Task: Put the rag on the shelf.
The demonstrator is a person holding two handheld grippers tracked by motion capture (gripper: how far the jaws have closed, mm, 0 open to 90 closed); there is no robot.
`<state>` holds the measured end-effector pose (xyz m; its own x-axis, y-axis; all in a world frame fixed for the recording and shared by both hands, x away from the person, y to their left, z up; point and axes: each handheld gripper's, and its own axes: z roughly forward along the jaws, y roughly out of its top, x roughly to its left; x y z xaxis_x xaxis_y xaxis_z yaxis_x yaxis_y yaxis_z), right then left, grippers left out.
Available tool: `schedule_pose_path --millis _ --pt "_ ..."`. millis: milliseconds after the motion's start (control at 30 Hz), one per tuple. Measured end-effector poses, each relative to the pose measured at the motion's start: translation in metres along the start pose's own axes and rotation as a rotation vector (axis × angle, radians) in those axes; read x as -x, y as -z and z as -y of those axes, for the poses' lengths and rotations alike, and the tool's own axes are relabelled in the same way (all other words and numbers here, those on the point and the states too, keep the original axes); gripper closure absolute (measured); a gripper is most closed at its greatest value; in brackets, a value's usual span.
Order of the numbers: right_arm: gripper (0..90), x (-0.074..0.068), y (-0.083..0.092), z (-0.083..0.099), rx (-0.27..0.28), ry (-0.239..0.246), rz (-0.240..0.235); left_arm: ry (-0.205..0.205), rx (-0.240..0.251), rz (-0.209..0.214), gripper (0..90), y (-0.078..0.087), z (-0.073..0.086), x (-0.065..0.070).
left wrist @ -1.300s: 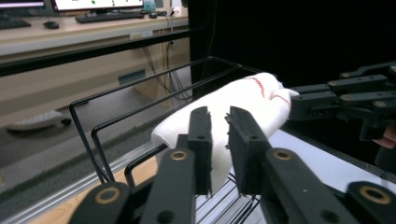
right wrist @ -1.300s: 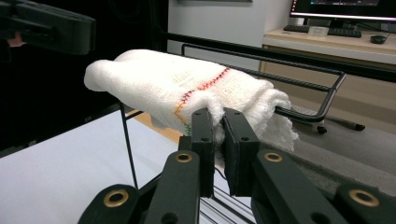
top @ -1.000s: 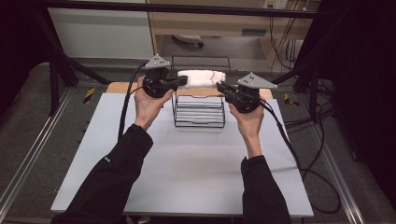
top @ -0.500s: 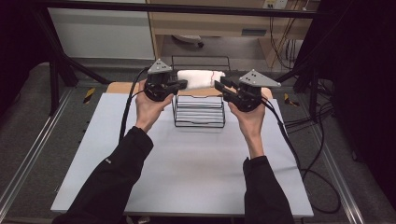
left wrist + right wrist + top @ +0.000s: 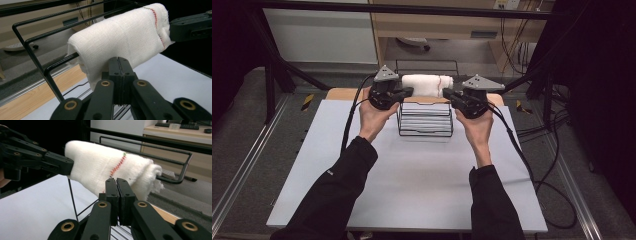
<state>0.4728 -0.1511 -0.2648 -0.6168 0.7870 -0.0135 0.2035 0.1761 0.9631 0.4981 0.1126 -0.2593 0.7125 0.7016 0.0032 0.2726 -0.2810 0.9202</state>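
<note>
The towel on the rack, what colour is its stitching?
Red stitching on the white towel; clearest in the right gripper view.

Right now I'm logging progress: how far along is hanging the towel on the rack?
Done: the white towel is draped over the black wire rack's top bars. In hand: the left gripper and right gripper are shut at its two ends, apparently pinching the cloth. Left: letting go and drawing both hands away.
</note>
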Motion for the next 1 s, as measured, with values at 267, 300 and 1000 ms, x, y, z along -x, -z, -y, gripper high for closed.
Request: schedule_pose_path --millis 267,300,1000 --pt "87.3 0.005 -0.01 0.005 -0.013 0.007 0.038 -0.006 0.0 -0.011 89.7 -0.002 0.001 0.0" --pt "87.2 0.005 -0.011 0.005 -0.015 0.006 0.041 -0.006 0.0 -0.012 89.6 -0.002 0.001 0.0" --pt "64.2 0.002 0.021 -0.001 0.027 -0.011 -0.002 0.004 0.015 0.008 71.7 0.026 0.002 0.001"
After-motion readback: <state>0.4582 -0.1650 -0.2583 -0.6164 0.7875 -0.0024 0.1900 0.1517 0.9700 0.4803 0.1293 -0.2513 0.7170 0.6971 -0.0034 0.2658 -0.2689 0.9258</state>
